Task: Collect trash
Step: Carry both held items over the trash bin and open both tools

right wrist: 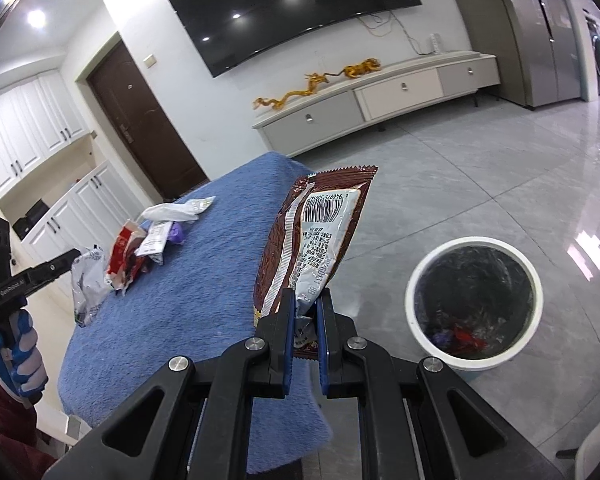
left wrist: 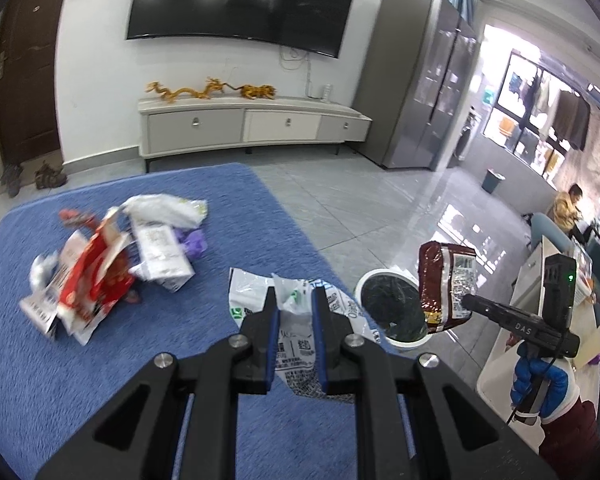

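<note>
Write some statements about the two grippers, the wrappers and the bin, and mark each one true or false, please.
1. The right gripper holds a brown wrapper. True.
2. The left gripper is empty. False: it is shut on a white wrapper.
3. The bin stands on the floor beside the blue table. True.
4. The bin has nothing inside. False: red and purple scraps lie at its bottom.
5. More wrappers lie in a pile on the table. True.
6. The brown wrapper is already inside the bin. False: it is held up in the air, not in the bin.
</note>
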`<state>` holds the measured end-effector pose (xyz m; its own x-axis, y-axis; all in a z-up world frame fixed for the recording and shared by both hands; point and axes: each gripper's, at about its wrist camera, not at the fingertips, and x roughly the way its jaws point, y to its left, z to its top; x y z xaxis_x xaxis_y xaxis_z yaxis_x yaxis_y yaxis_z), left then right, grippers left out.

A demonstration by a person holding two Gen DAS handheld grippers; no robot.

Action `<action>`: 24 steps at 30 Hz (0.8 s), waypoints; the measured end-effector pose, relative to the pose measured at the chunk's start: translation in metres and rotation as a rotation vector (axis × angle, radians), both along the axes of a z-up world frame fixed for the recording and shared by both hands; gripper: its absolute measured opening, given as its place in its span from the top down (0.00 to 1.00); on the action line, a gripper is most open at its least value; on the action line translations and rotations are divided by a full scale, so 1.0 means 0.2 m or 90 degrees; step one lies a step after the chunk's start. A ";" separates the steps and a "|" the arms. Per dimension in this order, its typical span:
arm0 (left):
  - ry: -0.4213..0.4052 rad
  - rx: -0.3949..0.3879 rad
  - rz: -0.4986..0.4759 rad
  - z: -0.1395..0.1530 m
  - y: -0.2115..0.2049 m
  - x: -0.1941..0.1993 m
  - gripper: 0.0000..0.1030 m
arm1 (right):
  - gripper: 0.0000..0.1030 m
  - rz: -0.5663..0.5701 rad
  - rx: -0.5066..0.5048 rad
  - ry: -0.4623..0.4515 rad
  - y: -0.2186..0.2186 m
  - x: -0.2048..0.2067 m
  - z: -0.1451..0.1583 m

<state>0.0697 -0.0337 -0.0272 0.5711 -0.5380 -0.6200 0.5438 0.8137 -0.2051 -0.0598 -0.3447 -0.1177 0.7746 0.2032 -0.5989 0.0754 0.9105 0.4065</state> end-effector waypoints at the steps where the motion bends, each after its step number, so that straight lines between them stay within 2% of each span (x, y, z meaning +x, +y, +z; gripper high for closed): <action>1: -0.001 0.002 -0.007 0.00 -0.03 0.01 0.86 | 0.90 -0.007 -0.003 0.004 -0.02 -0.01 -0.01; 8: -0.013 0.029 -0.077 0.02 -0.35 0.07 0.86 | 0.90 -0.058 -0.019 0.024 -0.17 -0.05 -0.05; 16: -0.009 0.059 -0.160 0.02 -0.84 0.17 0.86 | 0.90 -0.117 -0.032 0.061 -0.37 -0.05 -0.15; 24: 0.042 0.101 -0.225 -0.14 -1.39 0.31 0.86 | 0.90 -0.158 -0.049 0.128 -0.61 0.08 -0.35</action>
